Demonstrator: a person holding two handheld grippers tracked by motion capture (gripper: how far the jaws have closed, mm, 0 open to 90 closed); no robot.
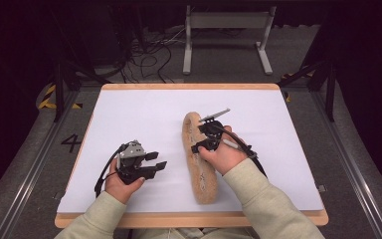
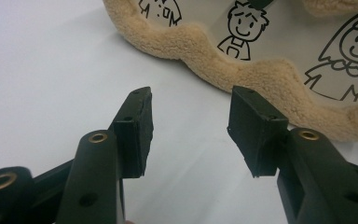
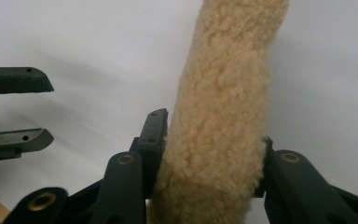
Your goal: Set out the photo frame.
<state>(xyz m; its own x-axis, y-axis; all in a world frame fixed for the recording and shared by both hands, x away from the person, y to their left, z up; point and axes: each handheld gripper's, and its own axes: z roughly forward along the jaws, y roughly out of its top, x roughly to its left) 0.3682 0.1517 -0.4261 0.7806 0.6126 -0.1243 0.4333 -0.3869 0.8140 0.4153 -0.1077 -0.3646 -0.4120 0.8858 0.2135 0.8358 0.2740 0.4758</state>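
Note:
A long tan fleece roll (image 1: 201, 174) lies lengthwise on the white tabletop (image 1: 139, 114), right of centre. In the left gripper view its edge (image 2: 261, 79) borders a white lining printed with cartoon figures. My right gripper (image 1: 199, 137) sits over the upper half of the roll, and in the right gripper view its jaws (image 3: 212, 130) press into both sides of the fleece (image 3: 223, 93). My left gripper (image 1: 159, 160) rests on the table left of the roll, pointing toward it. Its jaws (image 2: 191, 123) stand open with bare table between them, just short of the fleece.
The board has a wooden rim (image 1: 189, 218) along the front. A grey metal stand (image 1: 226, 20) and loose cables (image 1: 149, 55) sit on the floor behind the table. The left gripper's jaws (image 3: 32, 107) appear at the left edge of the right gripper view.

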